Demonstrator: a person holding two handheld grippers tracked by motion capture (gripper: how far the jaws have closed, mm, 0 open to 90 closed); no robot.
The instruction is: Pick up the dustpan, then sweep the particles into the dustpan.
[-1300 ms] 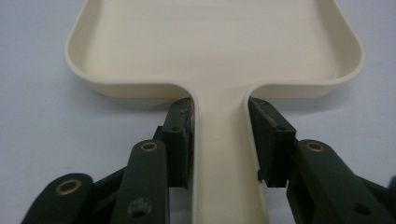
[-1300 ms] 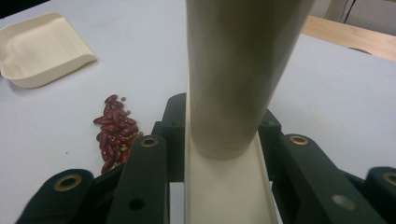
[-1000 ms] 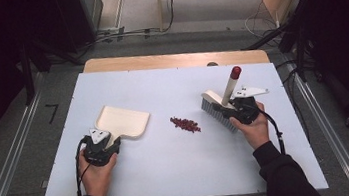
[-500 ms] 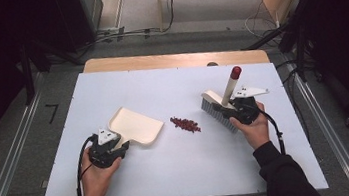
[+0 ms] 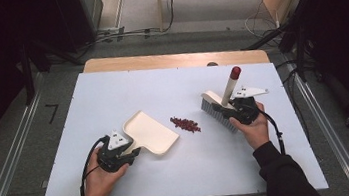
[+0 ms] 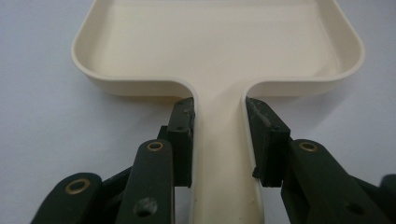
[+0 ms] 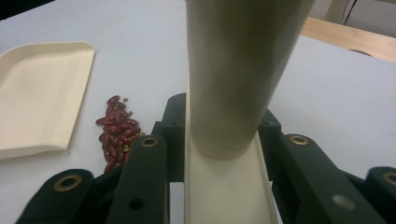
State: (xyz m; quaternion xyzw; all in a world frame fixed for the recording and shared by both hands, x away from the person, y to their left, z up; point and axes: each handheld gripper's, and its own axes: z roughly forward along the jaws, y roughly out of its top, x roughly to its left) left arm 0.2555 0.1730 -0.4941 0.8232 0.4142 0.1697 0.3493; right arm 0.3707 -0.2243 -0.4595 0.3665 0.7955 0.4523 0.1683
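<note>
A cream dustpan (image 5: 151, 136) lies on the white table (image 5: 112, 95), its open lip turned toward a small pile of red beans (image 5: 185, 124). My left gripper (image 5: 128, 155) is shut on the dustpan's handle (image 6: 223, 154), both pads pressed against its sides. To the right of the beans stands a cream hand brush (image 5: 218, 110) with a red-tipped handle (image 5: 233, 78) pointing up. My right gripper (image 5: 234, 107) is shut on the brush's body (image 7: 224, 186). In the right gripper view the beans (image 7: 116, 130) lie left of the jaws, with the dustpan (image 7: 37, 93) beyond them.
A wooden strip (image 5: 173, 60) runs along the table's far edge. Metal rails (image 5: 10, 168) flank the table on both sides. A cable (image 5: 86, 170) trails from the left gripper and another (image 5: 274, 128) from the right.
My left gripper has carried the dustpan to the right, toward the beans, and turned it so its lip faces them. The right gripper and brush have stayed put.
</note>
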